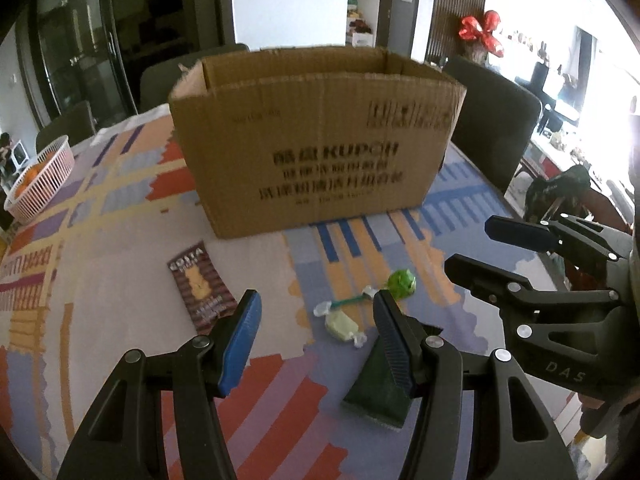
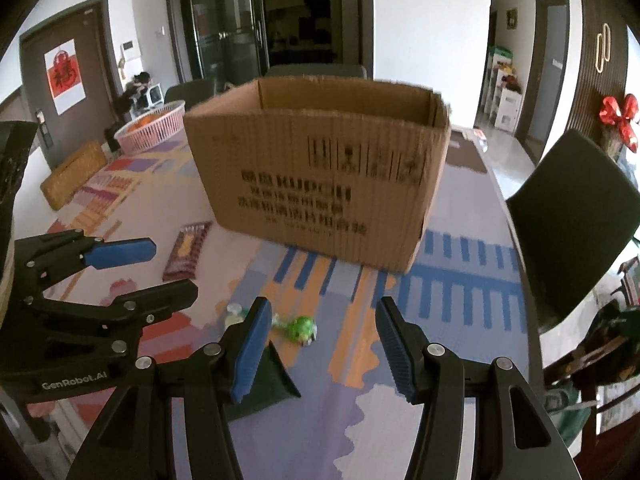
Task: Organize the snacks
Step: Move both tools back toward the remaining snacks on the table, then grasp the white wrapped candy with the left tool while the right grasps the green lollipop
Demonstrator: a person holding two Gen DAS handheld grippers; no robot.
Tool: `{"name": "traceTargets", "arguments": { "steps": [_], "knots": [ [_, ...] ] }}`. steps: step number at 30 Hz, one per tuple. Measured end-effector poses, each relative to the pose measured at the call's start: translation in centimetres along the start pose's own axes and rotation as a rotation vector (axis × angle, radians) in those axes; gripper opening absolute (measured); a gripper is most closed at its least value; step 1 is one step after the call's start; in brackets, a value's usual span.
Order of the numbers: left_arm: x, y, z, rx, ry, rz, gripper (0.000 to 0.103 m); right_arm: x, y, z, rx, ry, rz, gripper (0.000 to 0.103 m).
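Observation:
An open cardboard box [image 1: 316, 140] stands on the patterned table; it also shows in the right wrist view [image 2: 320, 176]. In front of it lie a brown Costa snack packet [image 1: 200, 288] [image 2: 188, 250], a green lollipop [image 1: 401, 283] [image 2: 302, 328], a pale wrapped candy [image 1: 340, 326] [image 2: 232, 314] and a dark green packet [image 1: 380, 388] [image 2: 268, 384]. My left gripper [image 1: 316, 340] is open and empty above the candies. My right gripper [image 2: 320, 348] is open and empty, to the right of the left one; it shows in the left wrist view [image 1: 472, 246].
A pink basket [image 1: 40, 180] [image 2: 154, 124] with oranges sits at the table's far left. A woven mat [image 2: 74, 174] lies near it. Dark chairs [image 2: 576, 216] stand at the right edge and behind the box.

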State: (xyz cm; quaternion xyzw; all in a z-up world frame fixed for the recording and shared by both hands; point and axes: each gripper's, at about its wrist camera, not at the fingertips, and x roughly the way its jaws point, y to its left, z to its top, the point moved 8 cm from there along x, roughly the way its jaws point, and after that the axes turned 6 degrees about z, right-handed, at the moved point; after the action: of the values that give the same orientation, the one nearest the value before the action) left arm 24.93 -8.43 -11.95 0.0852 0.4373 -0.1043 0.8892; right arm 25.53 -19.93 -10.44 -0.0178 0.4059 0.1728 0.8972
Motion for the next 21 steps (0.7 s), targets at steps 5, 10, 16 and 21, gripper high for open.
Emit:
{"name": "traceTargets", "arguments": {
  "steps": [5,10,16,21],
  "knots": [
    [1.3,-0.4,-1.0,0.004,0.024,-0.010,0.057,1.4,-0.3,-1.5,0.010,0.047,0.007,0.055],
    [2.8,-0.5,-1.7,-0.007,0.046,-0.026,0.057,2.6,-0.7,-2.3,0.040,0.075,0.018,0.055],
    [4.4,-0.8,-2.3,-0.008,0.058,-0.027,0.056,3.9,-0.7,-3.0,0.054,0.107,0.030,0.055],
    [5.1,-0.9,-2.3,-0.018,0.059,-0.034,0.054,4.6,-1.1,-3.4,0.068,0.120,0.031,0.055]
  ]
}}
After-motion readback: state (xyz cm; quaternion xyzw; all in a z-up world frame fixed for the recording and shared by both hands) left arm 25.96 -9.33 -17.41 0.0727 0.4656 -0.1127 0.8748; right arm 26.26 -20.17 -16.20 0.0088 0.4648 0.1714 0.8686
